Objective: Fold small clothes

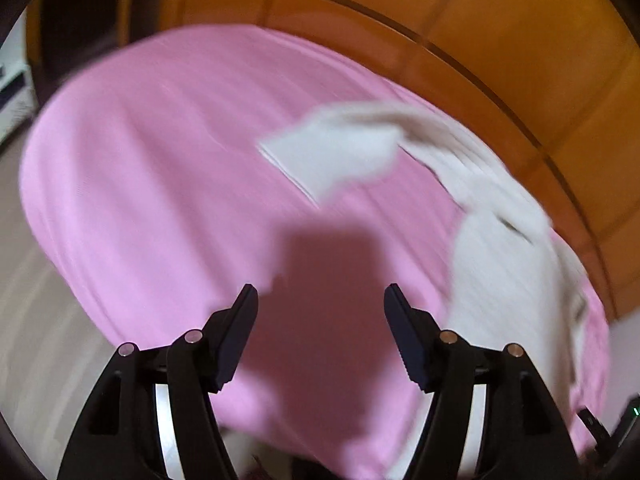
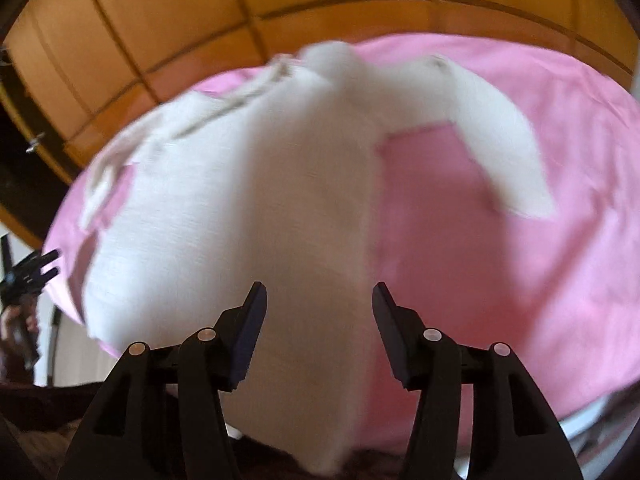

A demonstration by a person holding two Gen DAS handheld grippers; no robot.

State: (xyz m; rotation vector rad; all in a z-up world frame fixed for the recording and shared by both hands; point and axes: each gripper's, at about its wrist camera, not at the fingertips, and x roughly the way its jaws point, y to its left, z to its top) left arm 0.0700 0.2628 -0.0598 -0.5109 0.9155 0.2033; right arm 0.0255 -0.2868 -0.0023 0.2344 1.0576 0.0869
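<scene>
A small white long-sleeved garment (image 2: 256, 208) lies spread on a pink sheet (image 2: 540, 240), blurred by motion. Its body runs down the middle of the right wrist view, and one sleeve (image 2: 504, 140) angles off to the right. My right gripper (image 2: 320, 286) hovers open over the garment's near edge, its pads pressing on nothing. In the left wrist view the garment (image 1: 508, 264) lies at the right, with a sleeve (image 1: 336, 152) reaching toward the centre. My left gripper (image 1: 320, 288) is open over bare pink sheet (image 1: 160, 180), left of the garment, with nothing between its fingers.
An orange wooden panelled wall (image 2: 160, 20) stands behind the sheet and also shows in the left wrist view (image 1: 520, 40). Pale floor (image 1: 32, 320) lies to the left of the sheet's edge. A hand with the other gripper (image 2: 36, 268) shows at the far left.
</scene>
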